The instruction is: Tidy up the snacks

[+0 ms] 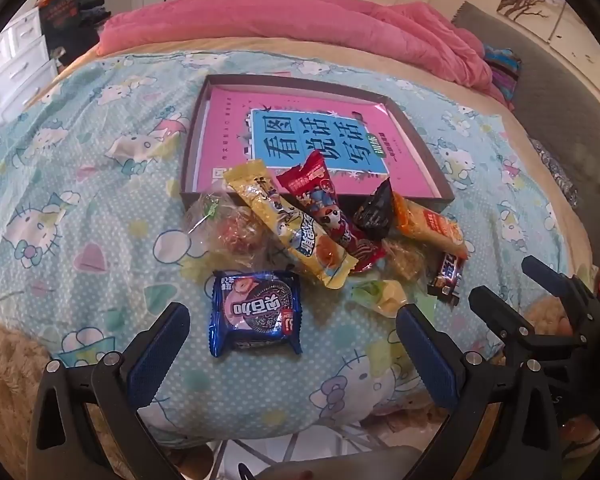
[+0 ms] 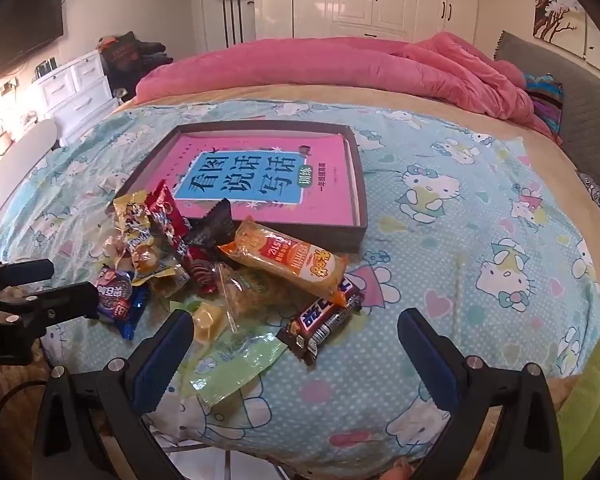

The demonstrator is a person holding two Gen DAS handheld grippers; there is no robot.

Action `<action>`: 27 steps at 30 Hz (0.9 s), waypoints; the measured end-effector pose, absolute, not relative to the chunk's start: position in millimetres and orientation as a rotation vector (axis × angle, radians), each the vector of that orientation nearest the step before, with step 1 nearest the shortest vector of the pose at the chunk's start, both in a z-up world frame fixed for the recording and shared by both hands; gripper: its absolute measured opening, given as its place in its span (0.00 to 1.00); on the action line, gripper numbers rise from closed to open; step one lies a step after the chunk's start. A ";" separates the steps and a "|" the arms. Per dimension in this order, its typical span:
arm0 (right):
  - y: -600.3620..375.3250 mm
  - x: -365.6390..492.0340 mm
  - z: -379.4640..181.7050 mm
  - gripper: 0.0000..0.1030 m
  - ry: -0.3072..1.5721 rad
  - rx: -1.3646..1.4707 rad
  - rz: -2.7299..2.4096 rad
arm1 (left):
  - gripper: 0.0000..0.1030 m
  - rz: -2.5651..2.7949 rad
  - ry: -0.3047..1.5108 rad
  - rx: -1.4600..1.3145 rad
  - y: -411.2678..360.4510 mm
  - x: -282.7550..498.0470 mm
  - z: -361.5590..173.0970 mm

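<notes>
A heap of snacks lies on the bed in front of a shallow dark box that holds a pink book. A blue cookie packet lies nearest, just ahead of my left gripper, which is open and empty above the sheet. Behind it are a long yellow packet, a red packet, a black triangular packet and an orange packet. A brown chocolate bar lies just ahead of my right gripper, also open and empty. A green-yellow wrapper lies by its left finger.
The bed has a light blue cartoon-cat sheet and a bunched pink quilt at the far side. White drawers stand at the left and a grey headboard at the right. The two grippers hang side by side over the near bed edge.
</notes>
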State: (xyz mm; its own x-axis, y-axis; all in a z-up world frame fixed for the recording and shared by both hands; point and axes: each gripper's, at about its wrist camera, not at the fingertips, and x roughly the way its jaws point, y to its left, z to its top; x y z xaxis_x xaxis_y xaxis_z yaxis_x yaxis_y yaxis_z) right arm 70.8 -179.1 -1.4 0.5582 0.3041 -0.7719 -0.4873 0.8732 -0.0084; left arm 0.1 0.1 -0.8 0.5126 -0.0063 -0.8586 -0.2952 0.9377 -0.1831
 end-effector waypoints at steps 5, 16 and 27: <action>-168.5 68.7 0.8 1.00 0.859 -0.244 0.462 | 1.00 0.163 1.016 -0.329 -1.6 0.4 2.3; -181.6 70.3 5.5 1.00 0.850 -0.190 0.497 | 1.00 0.161 1.008 -0.324 -2.3 -2.2 0.8; -180.8 70.5 4.2 1.00 0.852 -0.192 0.498 | 1.00 0.163 1.014 -0.326 -1.1 -1.7 0.5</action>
